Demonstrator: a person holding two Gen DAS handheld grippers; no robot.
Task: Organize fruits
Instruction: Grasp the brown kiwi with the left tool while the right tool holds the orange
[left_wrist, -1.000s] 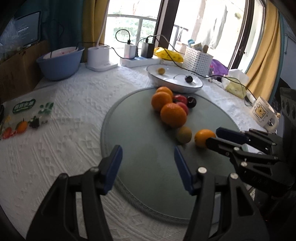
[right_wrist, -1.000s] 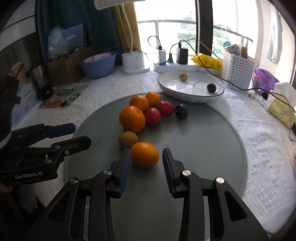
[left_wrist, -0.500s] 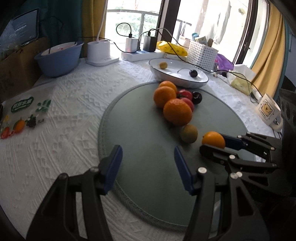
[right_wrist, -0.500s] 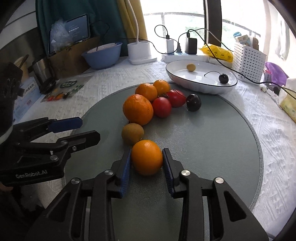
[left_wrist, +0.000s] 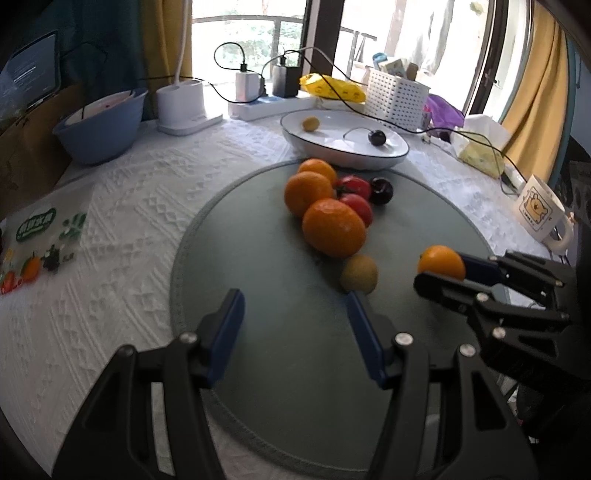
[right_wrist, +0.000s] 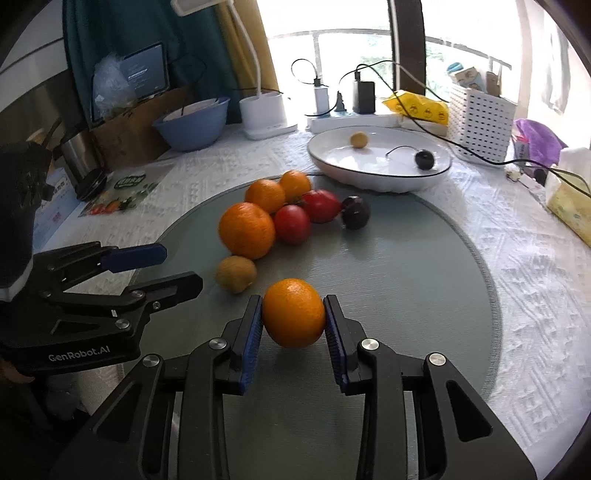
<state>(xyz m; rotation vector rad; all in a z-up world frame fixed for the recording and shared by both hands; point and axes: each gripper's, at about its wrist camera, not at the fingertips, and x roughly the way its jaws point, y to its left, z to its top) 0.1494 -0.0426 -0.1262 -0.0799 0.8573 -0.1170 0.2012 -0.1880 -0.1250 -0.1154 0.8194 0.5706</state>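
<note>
My right gripper (right_wrist: 293, 323) is shut on a small orange (right_wrist: 293, 313), both blue pads pressing its sides, just above the round grey-green mat (right_wrist: 424, 295). From the left wrist view that orange (left_wrist: 439, 260) shows at the right gripper's (left_wrist: 445, 271) tip. My left gripper (left_wrist: 291, 325) stands open over the mat's near part with nothing between its fingers. A kiwi (left_wrist: 359, 274) lies just beyond its right finger. Further back sit a large orange (left_wrist: 332, 227), two smaller oranges, two red tomatoes (right_wrist: 291, 224) and a dark plum (right_wrist: 355, 217).
A white oval dish (right_wrist: 369, 171) behind the mat holds a small yellow fruit (right_wrist: 359, 140) and a dark plum (right_wrist: 424, 158). A cable crosses it. A blue bowl (left_wrist: 99, 129), white basket (left_wrist: 397, 94), mug (left_wrist: 539, 212), chargers and tissue pack line the table's edges.
The right gripper's pads closed onto the small orange and raised it slightly off the mat. The left gripper shifted a little over the mat, still open.
</note>
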